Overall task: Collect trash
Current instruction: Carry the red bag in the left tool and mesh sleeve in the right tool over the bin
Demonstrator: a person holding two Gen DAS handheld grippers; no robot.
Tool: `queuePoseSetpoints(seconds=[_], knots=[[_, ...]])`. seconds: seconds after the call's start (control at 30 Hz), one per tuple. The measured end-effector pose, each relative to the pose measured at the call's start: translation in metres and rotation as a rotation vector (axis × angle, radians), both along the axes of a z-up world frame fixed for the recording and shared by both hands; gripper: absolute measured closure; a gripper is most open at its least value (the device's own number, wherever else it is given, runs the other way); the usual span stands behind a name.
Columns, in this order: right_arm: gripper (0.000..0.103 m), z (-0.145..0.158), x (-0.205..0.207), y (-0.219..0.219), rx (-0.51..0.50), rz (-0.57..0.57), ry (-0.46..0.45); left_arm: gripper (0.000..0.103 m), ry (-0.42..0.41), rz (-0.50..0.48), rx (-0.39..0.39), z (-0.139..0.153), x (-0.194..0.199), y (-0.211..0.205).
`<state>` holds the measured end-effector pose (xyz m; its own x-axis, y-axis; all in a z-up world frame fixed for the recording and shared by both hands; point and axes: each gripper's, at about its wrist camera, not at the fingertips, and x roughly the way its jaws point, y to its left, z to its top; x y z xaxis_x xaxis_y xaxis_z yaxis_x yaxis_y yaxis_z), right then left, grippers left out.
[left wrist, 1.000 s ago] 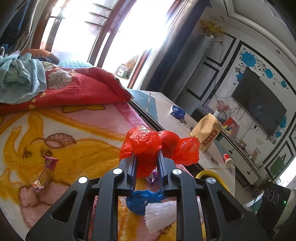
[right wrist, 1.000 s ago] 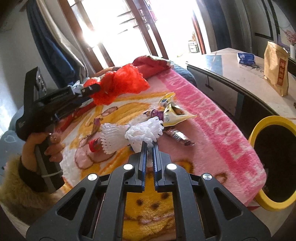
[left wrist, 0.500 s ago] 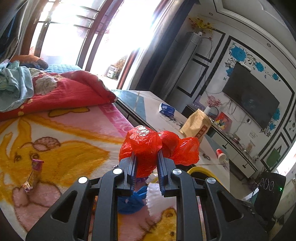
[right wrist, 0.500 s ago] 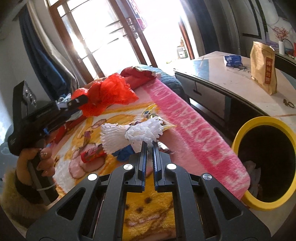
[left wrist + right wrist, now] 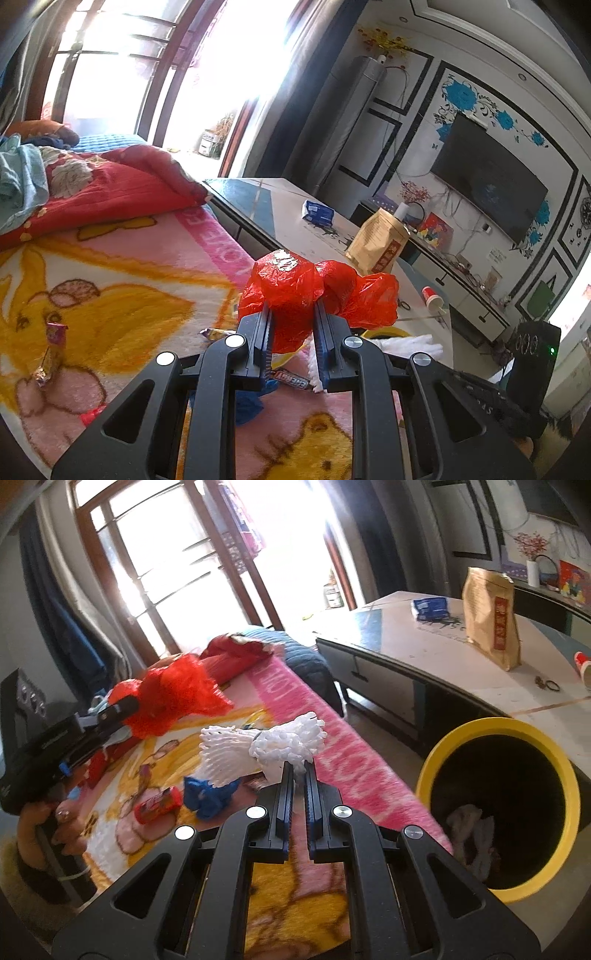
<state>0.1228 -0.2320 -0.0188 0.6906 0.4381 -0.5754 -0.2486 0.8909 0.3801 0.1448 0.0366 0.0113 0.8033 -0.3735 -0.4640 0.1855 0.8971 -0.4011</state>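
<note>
My left gripper (image 5: pixel 292 314) is shut on a crumpled red plastic bag (image 5: pixel 295 291), held above the pink cartoon blanket (image 5: pixel 110 280). In the right wrist view the same red plastic bag (image 5: pixel 177 698) hangs at the left, with a hand (image 5: pixel 44 819) on that gripper's handle. My right gripper (image 5: pixel 298 766) is shut on a white foam fruit net (image 5: pixel 258 746), lifted over the blanket's edge, left of the yellow-rimmed trash bin (image 5: pixel 495 890). White trash (image 5: pixel 469 830) lies inside the bin. On the blanket remain a blue wad (image 5: pixel 208 794), a red wrapper (image 5: pixel 157 805) and a candy wrapper (image 5: pixel 50 354).
A low table (image 5: pixel 424 650) behind the bin carries a brown paper bag (image 5: pixel 491 620), a blue packet (image 5: pixel 430 607) and a red-and-white cup (image 5: pixel 583 664). A red quilt (image 5: pixel 110 184) lies at the far end of the bed. A TV (image 5: pixel 487 177) hangs on the wall.
Both grippers have swung with their loads toward the table side. The yellow bin now looms larger and closer in the right wrist view.
</note>
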Motion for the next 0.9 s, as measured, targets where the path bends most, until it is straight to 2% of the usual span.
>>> queuePoseSetpoints(seconds=[0.53, 0.9], knots=[[0.100, -0.003, 0.014, -0.075, -0.010, -0.231, 0.001, 0.085, 0.002, -0.101, 0.036, -0.004, 0.011, -0.042], [0.100, -0.009, 0.017, -0.114, -0.012, -0.340, 0.013, 0.085, 0.016, -0.166, 0.066, -0.012, 0.016, -0.071]])
